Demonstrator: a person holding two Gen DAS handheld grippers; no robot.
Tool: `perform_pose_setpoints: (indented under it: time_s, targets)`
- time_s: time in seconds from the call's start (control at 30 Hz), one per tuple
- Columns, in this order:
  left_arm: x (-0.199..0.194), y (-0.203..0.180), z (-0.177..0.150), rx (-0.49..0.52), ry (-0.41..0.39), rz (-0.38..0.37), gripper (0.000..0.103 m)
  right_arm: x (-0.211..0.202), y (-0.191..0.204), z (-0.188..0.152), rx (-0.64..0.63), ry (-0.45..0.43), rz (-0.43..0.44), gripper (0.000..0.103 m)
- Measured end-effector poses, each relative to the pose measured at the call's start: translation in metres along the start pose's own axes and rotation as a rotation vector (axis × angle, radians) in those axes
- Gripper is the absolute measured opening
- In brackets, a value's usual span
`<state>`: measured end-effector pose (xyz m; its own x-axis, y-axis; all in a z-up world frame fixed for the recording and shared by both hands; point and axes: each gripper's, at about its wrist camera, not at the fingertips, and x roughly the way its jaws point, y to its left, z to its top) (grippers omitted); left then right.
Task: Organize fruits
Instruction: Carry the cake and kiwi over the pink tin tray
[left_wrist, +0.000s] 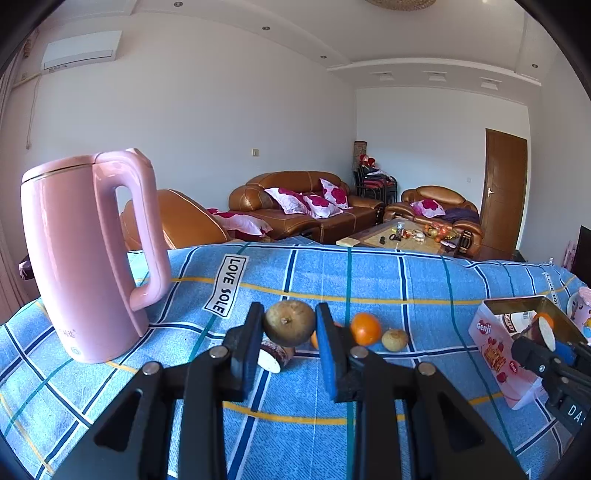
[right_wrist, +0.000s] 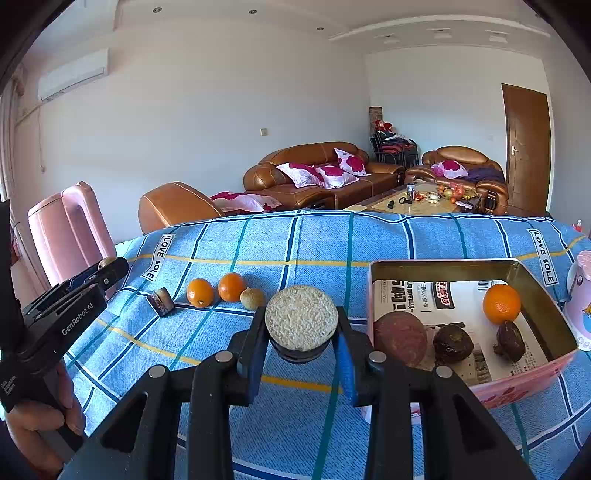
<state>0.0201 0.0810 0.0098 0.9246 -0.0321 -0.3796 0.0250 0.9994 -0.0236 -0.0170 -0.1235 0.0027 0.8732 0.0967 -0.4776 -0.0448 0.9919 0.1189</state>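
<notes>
My left tool (left_wrist: 289, 334) is clamped on a brown round fruit (left_wrist: 289, 323), held above the desk (left_wrist: 303, 435); under it lies a cut purple piece (left_wrist: 275, 356), just beyond to the right two oranges (left_wrist: 365, 328) and a small tan fruit (left_wrist: 394, 339). My right tool (right_wrist: 301, 345) grips a cut fruit half (right_wrist: 301, 318), pale face up. Right of it the tin (right_wrist: 443, 271) holds an orange (right_wrist: 501, 303) and dark pieces (right_wrist: 453, 343)

A brownish pear (left_wrist: 289, 323) was held clear of the table. Two oranges (right_wrist: 200, 292) and a small yellowish fruit (right_wrist: 252, 298) were laid in a row mid-table. One orange (right_wrist: 501, 303) and dark fruits (right_wrist: 453, 343) were kept in the tin (right_wrist: 443, 266) by the right edge.
</notes>
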Motion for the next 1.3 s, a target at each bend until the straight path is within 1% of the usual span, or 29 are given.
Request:
perform_pose_setpoints:
  time_s: [0.13, 0.27, 0.67, 0.97, 1.3]
  targets:
    - [-0.003, -0.007, -0.002, -0.001, 0.012, -0.002, 0.029, -0.005, -0.004, -0.001, -0.016, -0.005, -0.016, 0.036]
    - [-0.007, -0.018, -0.004, 0.008, 0.015, 0.004, 0.029, -0.01, -0.011, 0.0, -0.035, -0.021, -0.056, 0.036]
    - [-0.013, -0.068, -0.007, 0.037, 0.039, -0.051, 0.029, -0.025, -0.04, 0.001, -0.084, -0.065, -0.144, 0.036]
    - [-0.016, -0.109, -0.008, 0.083, 0.045, -0.101, 0.029, -0.03, -0.077, 0.005, -0.051, -0.075, -0.197, 0.036]
    - [-0.019, -0.141, -0.009, 0.11, 0.035, -0.156, 0.029, -0.036, -0.116, 0.011, -0.018, -0.094, -0.271, 0.036]
